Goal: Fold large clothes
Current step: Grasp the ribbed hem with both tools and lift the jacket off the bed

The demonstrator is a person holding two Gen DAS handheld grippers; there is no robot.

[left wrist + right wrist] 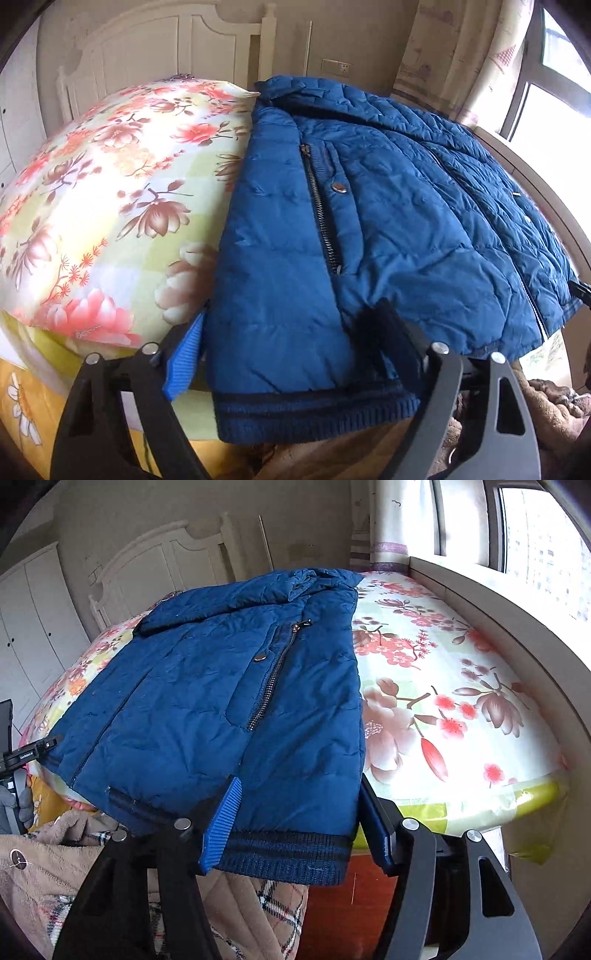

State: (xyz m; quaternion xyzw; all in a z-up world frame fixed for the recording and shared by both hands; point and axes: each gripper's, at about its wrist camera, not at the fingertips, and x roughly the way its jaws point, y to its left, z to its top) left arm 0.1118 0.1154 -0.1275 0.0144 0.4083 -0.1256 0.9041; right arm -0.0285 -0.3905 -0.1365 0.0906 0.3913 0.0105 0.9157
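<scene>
A blue quilted jacket (369,206) lies flat on the flowered bed, its dark knit hem (317,413) hanging over the near edge. It also shows in the right wrist view (229,686), with its hem (288,856) at the edge. My left gripper (291,354) is open, its blue-padded fingers (184,362) straddling the jacket's left hem corner. My right gripper (299,823) is open, its fingers (221,823) straddling the jacket's right hem corner. Neither pinches the cloth.
The flowered bedsheet (103,206) covers the bed, seen also in the right wrist view (454,709). A white headboard (177,40) stands behind. A window ledge (491,602) runs along the right. A beige plaid-lined garment (74,878) lies below the bed edge.
</scene>
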